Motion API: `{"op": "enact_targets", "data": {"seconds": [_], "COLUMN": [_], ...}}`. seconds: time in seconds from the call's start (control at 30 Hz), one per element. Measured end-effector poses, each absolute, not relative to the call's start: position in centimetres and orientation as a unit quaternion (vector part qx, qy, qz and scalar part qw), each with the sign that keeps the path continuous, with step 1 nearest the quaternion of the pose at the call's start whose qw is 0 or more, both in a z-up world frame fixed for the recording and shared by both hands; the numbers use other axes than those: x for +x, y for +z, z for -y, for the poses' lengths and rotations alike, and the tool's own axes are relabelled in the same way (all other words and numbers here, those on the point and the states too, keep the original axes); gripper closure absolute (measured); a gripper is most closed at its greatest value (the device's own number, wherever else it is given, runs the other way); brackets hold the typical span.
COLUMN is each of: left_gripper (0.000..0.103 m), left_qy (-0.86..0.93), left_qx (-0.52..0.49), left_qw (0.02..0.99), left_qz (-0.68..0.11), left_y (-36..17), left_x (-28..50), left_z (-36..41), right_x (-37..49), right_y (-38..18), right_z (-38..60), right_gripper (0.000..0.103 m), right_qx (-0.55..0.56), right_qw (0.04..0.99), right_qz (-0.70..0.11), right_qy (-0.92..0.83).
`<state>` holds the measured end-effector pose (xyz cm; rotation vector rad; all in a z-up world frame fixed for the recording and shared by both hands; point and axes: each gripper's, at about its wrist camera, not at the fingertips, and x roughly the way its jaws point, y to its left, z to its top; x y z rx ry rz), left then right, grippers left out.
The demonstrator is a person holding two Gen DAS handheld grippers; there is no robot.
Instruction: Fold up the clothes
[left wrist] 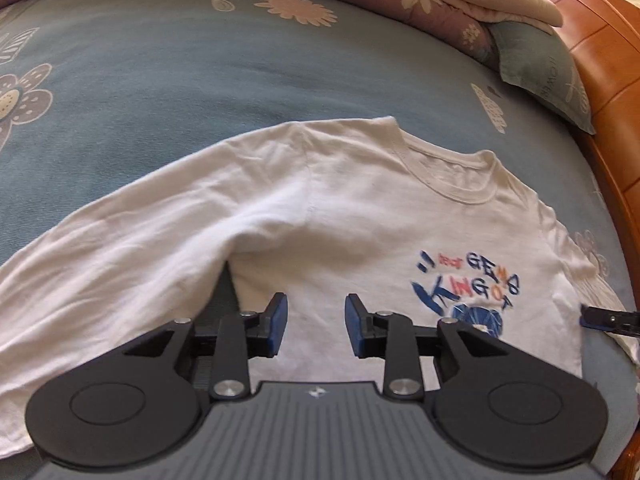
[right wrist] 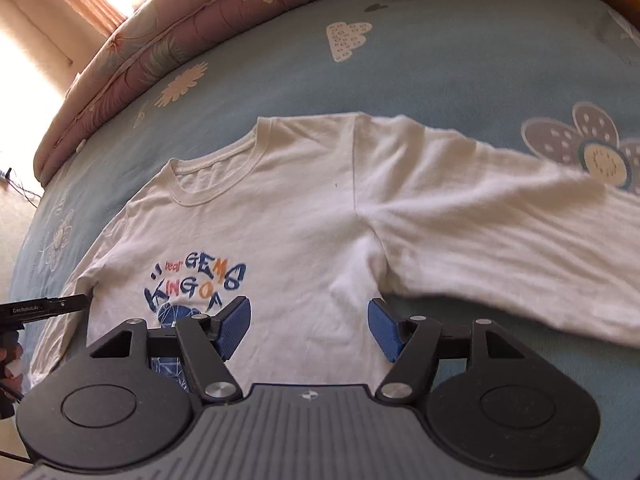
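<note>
A white shirt [left wrist: 360, 216] is seen spread face up on a blue flowered bedsheet [left wrist: 160, 80], its collar [left wrist: 448, 172] turned toward the far side of the bed and a blue-and-orange print [left wrist: 468, 284] on its chest. One long sleeve [left wrist: 100, 256] is stretched out sideways from the shirt's body.

The left gripper [left wrist: 316, 326] is held over the shirt's lower front, beside the armpit of that sleeve. Its blue pads [left wrist: 280, 320] are parted by a moderate gap and nothing is gripped between them; only cloth lies beneath.

In the right wrist view, the right gripper [right wrist: 310, 330] is held over the shirt [right wrist: 304, 208] just past the print [right wrist: 196, 284], near where the sleeve [right wrist: 500, 232] joins the body. Its jaws are spread wide, and nothing is held; whether the pads [right wrist: 236, 328] rest on the fabric cannot be told.

Each gripper's tip is caught at the edge of the other's view, at the shirt's side hem. A pillow [left wrist: 540, 60] and a wooden bed frame [left wrist: 612, 92] are seen beyond the shirt's collar side, with a floral quilt [right wrist: 192, 24] bunched along the bed's far edge.
</note>
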<state>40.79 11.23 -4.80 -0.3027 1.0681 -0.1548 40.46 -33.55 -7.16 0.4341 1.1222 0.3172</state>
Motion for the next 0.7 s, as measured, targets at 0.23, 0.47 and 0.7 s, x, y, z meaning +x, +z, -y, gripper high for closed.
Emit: {"op": "enact_targets", "data": {"seconds": [0.23,0.47,0.7], "left_gripper": [0.065,0.065,0.065], "left_qy": [-0.097,-0.094,-0.093], "left_qx": [-0.138,-0.134,-0.11], "left_qw": [0.834,0.831,0.841], "left_qz": [-0.525,-0.532,-0.521], "left_y": [-6.9,-7.0,-6.6], "left_x": [41.4,42.0,42.6], "left_z": [-8.0,-7.5,-6.7], "right_x": [40.3,42.4,44.9], "right_y": [-11.1,-11.1,-9.6], "right_z": [38.6,41.0,43.3], "right_gripper": [0.032,0.064,0.083], "right_qx": [0.407,0.432,0.359], "right_qw": [0.782,0.792,0.828], "right_qz": [-0.465,-0.43,-0.43], "right_qy": [0.082,0.026,-0.006]}}
